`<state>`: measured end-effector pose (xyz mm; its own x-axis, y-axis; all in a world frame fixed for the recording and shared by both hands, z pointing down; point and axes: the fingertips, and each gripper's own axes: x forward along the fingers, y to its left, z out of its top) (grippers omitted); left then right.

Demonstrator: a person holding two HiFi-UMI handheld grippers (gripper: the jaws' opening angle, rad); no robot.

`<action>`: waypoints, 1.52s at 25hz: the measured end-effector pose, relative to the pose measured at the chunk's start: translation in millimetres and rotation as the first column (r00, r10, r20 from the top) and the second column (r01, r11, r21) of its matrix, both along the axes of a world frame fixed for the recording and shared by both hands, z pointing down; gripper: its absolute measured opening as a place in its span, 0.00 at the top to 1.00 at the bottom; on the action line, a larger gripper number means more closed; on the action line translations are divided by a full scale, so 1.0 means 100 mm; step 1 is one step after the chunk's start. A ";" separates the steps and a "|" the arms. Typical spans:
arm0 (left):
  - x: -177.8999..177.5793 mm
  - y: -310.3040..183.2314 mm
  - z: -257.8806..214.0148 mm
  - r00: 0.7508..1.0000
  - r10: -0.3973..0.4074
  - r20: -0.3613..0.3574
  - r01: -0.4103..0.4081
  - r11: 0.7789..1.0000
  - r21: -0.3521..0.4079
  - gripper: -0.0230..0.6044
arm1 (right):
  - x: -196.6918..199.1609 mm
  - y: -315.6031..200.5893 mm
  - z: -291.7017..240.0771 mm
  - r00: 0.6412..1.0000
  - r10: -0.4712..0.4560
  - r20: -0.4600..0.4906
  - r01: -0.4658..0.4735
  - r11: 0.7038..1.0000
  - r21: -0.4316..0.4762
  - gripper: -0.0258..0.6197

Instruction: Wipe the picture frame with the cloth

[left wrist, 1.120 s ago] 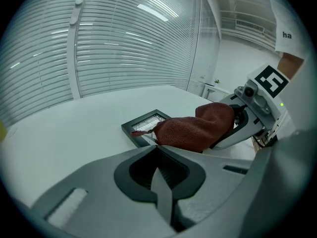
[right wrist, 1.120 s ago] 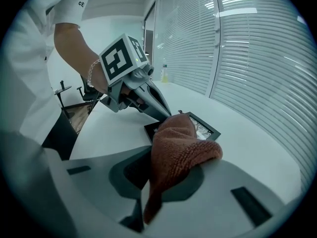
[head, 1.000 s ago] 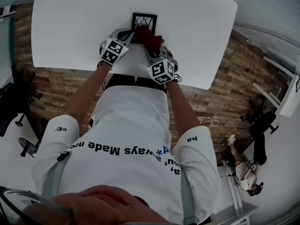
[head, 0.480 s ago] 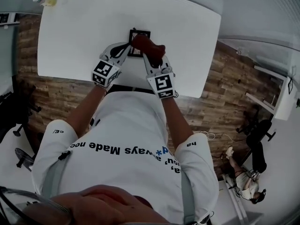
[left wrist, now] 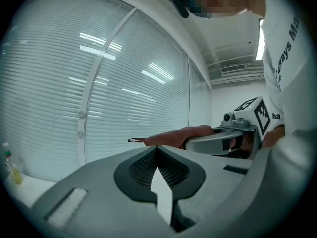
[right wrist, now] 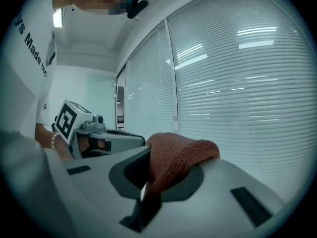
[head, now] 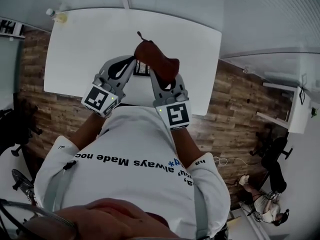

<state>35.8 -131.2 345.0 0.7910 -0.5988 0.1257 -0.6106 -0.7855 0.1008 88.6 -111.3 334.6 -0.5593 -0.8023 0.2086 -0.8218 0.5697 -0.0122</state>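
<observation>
Picture frame: lies flat on the white worktop, near its front edge. Only a dark sliver shows between the two tools; the rest is hidden behind them.

Cloth: rust-red, bunched, held in the air above the frame. I cannot tell whether it touches the frame. A thin tail sticks out at its far end.

Right tongs: pinching the cloth, which bulges out over their tips and drapes to one side.

Left tongs: pressed together at the tips, nothing between them, just beside the cloth on its left.

Both tools are tilted up, facing the window blinds.

Small bottle of yellowish liquid stands at the far left corner of the worktop, well apart from the frame.
</observation>
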 end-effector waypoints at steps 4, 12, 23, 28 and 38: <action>0.03 0.11 -0.41 0.999 0.014 -0.036 -0.012 0.999 0.041 0.96 | 0.03 0.10 -0.44 0.999 0.003 0.044 -0.004 1.000 0.014 0.91; 0.12 0.32 -1.06 0.993 0.049 -0.108 -0.037 0.993 0.111 0.96 | 0.12 0.22 -1.05 0.996 -0.006 0.084 -0.004 0.994 0.110 0.91; 0.17 0.36 -1.24 0.992 0.068 -0.109 -0.052 0.989 0.140 0.96 | 0.07 0.26 -1.23 0.997 -0.018 0.069 0.010 0.992 0.126 0.91; 0.17 0.37 -1.23 0.991 0.072 -0.112 -0.056 0.989 0.139 0.96 | 0.05 0.27 -1.25 0.998 -0.019 0.059 0.011 0.990 0.138 0.91; 0.14 0.37 -1.23 0.991 0.074 -0.113 -0.058 0.989 0.137 0.96 | 0.03 0.25 -1.28 0.999 -0.015 0.050 0.008 0.989 0.144 0.91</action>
